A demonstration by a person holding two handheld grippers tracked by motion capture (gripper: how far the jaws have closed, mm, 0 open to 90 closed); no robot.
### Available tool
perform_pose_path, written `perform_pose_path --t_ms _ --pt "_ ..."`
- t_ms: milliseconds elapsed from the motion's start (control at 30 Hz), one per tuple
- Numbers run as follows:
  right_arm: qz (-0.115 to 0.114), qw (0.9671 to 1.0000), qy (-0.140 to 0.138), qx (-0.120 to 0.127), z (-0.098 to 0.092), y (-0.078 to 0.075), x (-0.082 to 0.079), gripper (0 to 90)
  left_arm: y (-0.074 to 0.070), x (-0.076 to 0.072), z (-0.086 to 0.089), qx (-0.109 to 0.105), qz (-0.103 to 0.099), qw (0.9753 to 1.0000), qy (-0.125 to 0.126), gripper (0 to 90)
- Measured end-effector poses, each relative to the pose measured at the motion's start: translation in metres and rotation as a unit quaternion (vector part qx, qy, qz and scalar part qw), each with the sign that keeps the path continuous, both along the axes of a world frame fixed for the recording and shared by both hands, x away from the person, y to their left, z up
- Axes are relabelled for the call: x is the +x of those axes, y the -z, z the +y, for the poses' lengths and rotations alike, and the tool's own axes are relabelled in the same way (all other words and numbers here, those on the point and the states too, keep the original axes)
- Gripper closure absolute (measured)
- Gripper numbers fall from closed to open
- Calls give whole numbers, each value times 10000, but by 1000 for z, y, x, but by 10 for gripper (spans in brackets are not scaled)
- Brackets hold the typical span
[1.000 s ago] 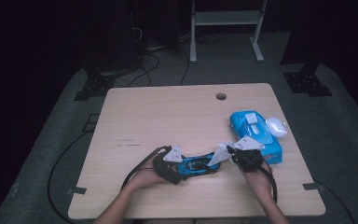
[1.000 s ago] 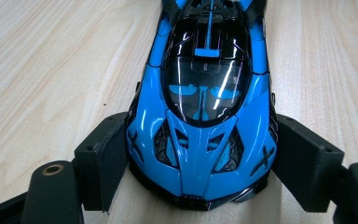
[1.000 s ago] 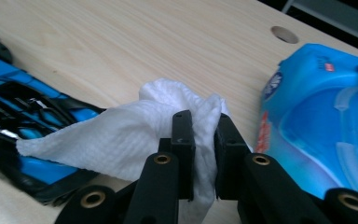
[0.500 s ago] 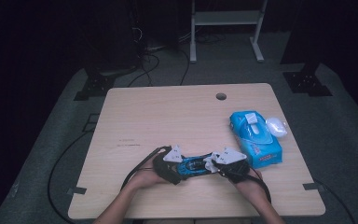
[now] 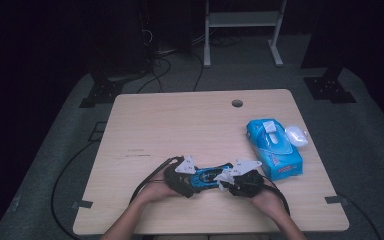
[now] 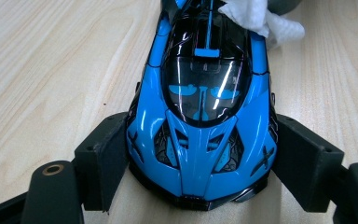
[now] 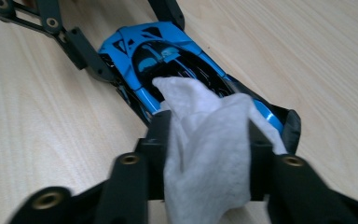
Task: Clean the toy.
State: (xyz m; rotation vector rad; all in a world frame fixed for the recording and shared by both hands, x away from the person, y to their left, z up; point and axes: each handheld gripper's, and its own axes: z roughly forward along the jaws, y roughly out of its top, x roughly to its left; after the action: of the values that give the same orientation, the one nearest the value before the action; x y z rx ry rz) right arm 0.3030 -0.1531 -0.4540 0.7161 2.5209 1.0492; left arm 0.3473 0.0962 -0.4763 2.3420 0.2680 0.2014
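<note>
A blue toy car [image 6: 200, 116], low and centre in the high view, is clamped at its nose by the left gripper [image 6: 200, 182]. A wipe [image 7: 209, 154] is pinched by the right gripper [image 7: 205, 140] and laid on the car's rear. Wiping seems in hand; strokes along the roof are likely called for next.

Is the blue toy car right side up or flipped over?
Right side up: the blue toy car shows its roof and windshield, clamped by the left gripper.

Right gripper [image 5: 228, 181]: moved from beside the blue wipes pack [image 5: 274, 148] at the table's right, leftward to the rear of the blue toy car [image 5: 207, 176]; white wipe [image 7: 208, 149] between its jaws now lies on the car's back half.
</note>
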Motion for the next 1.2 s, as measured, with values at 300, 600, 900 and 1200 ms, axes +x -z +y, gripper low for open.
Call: perform_pose_path --t_ms 300,600,900,1200 --pt "-3 9994 294 190 -13 -6 5 765 0 0 0 9 -8 10000 16 245" --pt "-270 9995 119 89 8 -1 2 777 0 0 0 -27 16 10000 33 248" --pt "-241 9991 352 -58 -10 -2 5 784 0 0 -1 1 -4 10000 73 252" --pt "-17 9994 349 68 -11 -2 3 789 -1 -2 -3 53 -18 9999 83 239"
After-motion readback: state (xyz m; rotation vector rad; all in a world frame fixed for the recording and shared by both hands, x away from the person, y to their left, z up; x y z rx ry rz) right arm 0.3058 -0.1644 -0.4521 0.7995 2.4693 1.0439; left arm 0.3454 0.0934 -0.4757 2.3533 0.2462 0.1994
